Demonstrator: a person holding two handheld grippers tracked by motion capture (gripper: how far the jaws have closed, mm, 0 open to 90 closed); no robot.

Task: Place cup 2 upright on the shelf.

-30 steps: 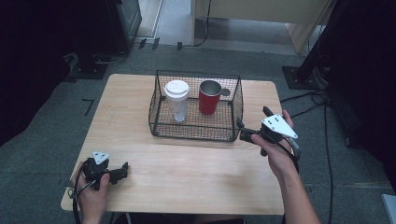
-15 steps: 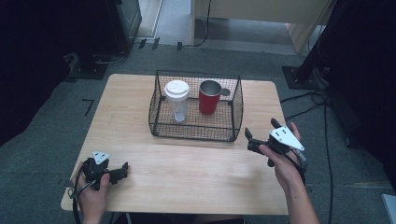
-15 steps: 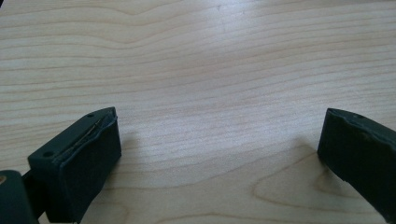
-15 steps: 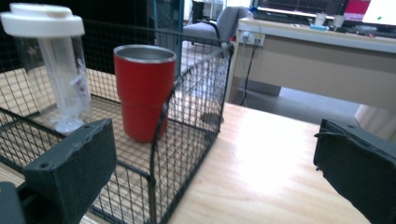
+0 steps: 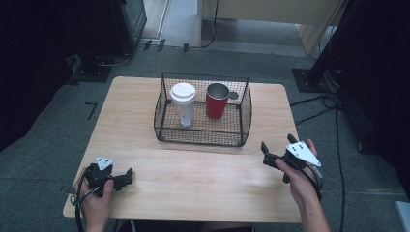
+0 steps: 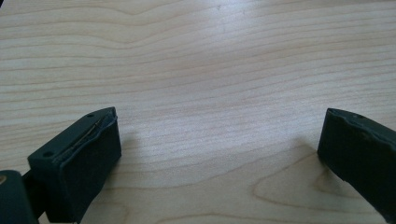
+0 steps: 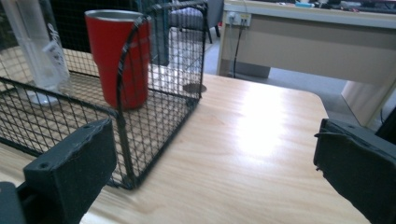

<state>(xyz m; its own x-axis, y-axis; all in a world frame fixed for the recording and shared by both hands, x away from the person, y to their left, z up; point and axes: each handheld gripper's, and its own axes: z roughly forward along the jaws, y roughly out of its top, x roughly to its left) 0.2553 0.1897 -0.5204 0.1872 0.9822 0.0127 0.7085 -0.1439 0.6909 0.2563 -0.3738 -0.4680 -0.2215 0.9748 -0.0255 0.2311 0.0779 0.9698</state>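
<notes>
Right gripper (image 5: 276,157) pulls back from wire basket (image 5: 202,133) toward worktop (image 5: 193,169) near edge, jaws apart, empty. Left gripper (image 5: 126,175) unmoved at near-left corner, jaws apart. Red cup (image 5: 217,100) and white-lidded tumbler (image 5: 183,103) stand upright inside basket. Placement looks finished; hands retreating.

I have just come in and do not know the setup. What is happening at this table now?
A person holds a gripper in each hand at a wooden table. Both are open and hold nothing. The left gripper is low at the near left corner, over bare wood. The right gripper is off the basket's near right corner, apart from it. In the basket stand a red cup and a clear bottle with a white lid, both upright.
</notes>
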